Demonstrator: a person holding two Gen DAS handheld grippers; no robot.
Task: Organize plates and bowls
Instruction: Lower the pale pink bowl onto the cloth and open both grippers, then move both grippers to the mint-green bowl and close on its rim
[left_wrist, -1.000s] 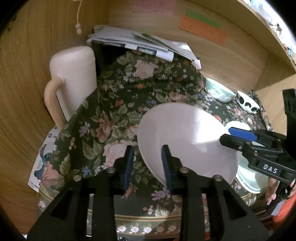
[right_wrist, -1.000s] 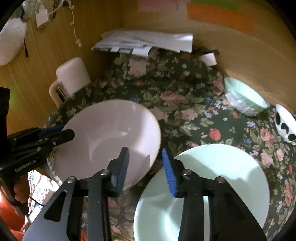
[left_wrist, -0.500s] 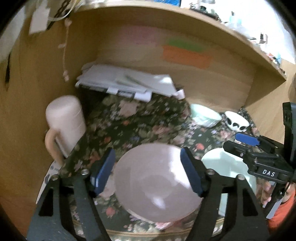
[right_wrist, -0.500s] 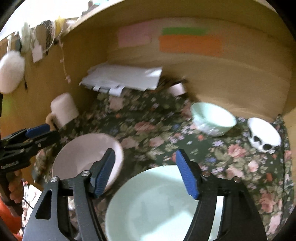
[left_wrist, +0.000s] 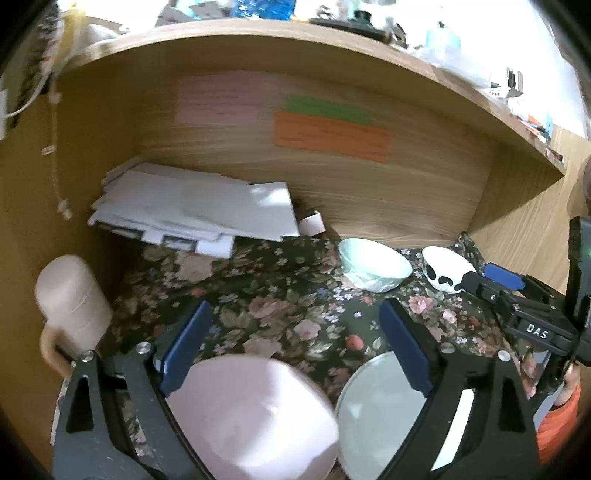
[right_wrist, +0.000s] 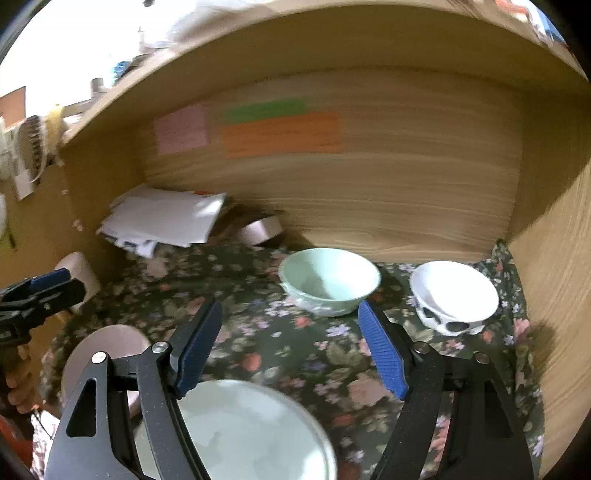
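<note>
A pale pink plate (left_wrist: 255, 417) lies on the floral cloth (left_wrist: 280, 295) at the front, below my open, empty left gripper (left_wrist: 295, 339). A pale green plate (left_wrist: 384, 417) lies right of it; in the right wrist view it (right_wrist: 251, 432) sits below my open, empty right gripper (right_wrist: 291, 343). A small green bowl (right_wrist: 328, 284) and a white skull-patterned bowl (right_wrist: 452, 295) stand at the back right. The pink plate (right_wrist: 107, 347) shows at left in the right wrist view.
A pink mug (left_wrist: 72, 302) stands at the left. A stack of white papers (left_wrist: 199, 210) lies at the back left. Wooden walls (left_wrist: 369, 192) close in the back and sides. The right gripper (left_wrist: 517, 306) shows at the left wrist view's right edge.
Both grippers opened wide, let go of the plates and pulled up and back. The pink and green plates now lie flat on the cloth.
</note>
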